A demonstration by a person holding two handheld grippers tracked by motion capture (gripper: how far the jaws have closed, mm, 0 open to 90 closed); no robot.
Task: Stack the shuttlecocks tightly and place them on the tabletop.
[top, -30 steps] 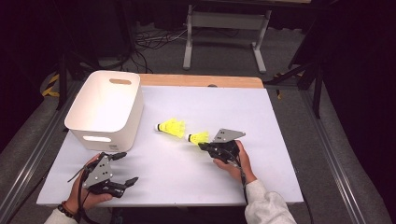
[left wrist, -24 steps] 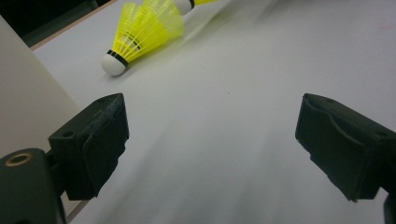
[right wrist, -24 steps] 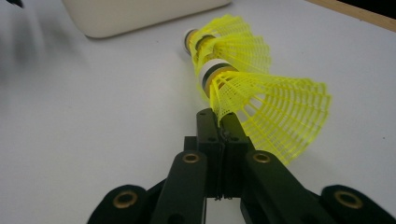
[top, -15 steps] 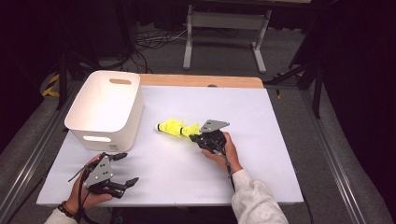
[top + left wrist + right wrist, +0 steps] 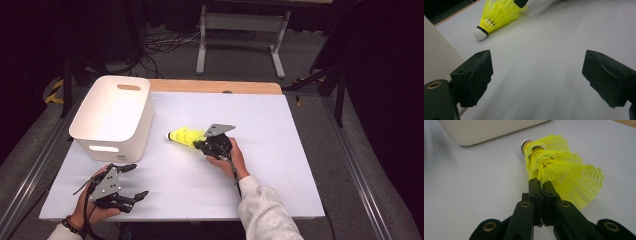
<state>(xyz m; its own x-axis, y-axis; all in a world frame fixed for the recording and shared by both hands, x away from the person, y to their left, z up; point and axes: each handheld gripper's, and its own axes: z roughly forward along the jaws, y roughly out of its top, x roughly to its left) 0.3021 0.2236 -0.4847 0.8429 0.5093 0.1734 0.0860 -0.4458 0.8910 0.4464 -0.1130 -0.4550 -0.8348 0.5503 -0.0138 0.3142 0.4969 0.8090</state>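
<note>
The right gripper (image 5: 541, 187) has its jaws clamped on a yellow shuttlecock's (image 5: 184, 136) skirt at table (image 5: 280, 150) centre, at four o'clock from the white bin (image 5: 114, 117). The left gripper (image 5: 131, 182) gapes wide, holding nothing.

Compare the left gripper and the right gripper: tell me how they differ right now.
The left gripper has its jaws wide apart with nothing between them; the right gripper has its jaws shut on the yellow shuttlecock, pinching its skirt. The left gripper sits at the table's near left corner; the right gripper is near the middle, pointing toward the white bin. Both have black jaws and are hand-held.
</note>
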